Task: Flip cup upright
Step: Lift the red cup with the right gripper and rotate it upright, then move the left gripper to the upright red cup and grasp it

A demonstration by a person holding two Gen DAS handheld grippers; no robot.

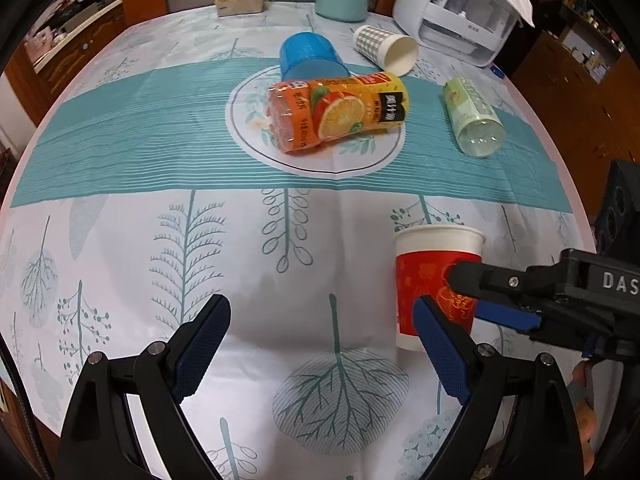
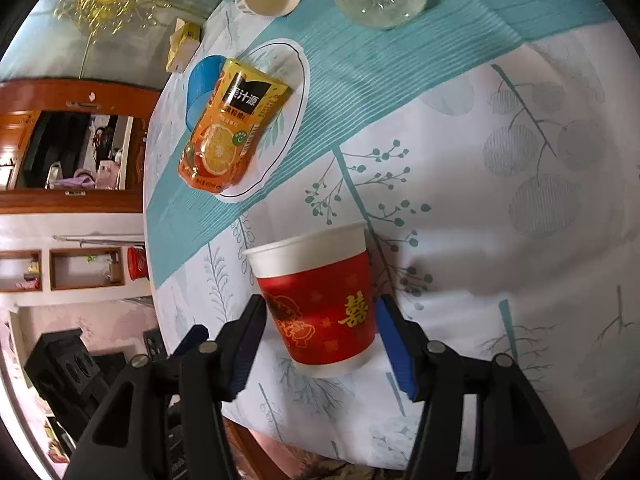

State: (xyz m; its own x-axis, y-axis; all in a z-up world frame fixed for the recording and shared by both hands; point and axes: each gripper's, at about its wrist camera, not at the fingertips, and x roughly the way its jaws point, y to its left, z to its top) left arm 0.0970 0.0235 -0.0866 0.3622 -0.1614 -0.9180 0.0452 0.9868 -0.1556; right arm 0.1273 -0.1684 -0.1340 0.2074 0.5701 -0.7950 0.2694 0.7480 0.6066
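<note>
A red and white paper cup (image 1: 436, 276) stands upright on the tablecloth, rim up, near the table's front right. It also shows in the right wrist view (image 2: 320, 304). My right gripper (image 2: 322, 330) straddles the cup's lower half; its jaws sit close to the cup's sides and I cannot tell whether they touch. In the left wrist view the right gripper (image 1: 464, 292) reaches in from the right. My left gripper (image 1: 322, 328) is open and empty, just left of the cup.
An orange juice bottle (image 1: 340, 110) lies on its side mid-table against a blue cup (image 1: 310, 54). A checked paper cup (image 1: 386, 50) and a clear green bottle (image 1: 474, 118) lie on their sides. A white appliance (image 1: 460, 12) stands at the back right.
</note>
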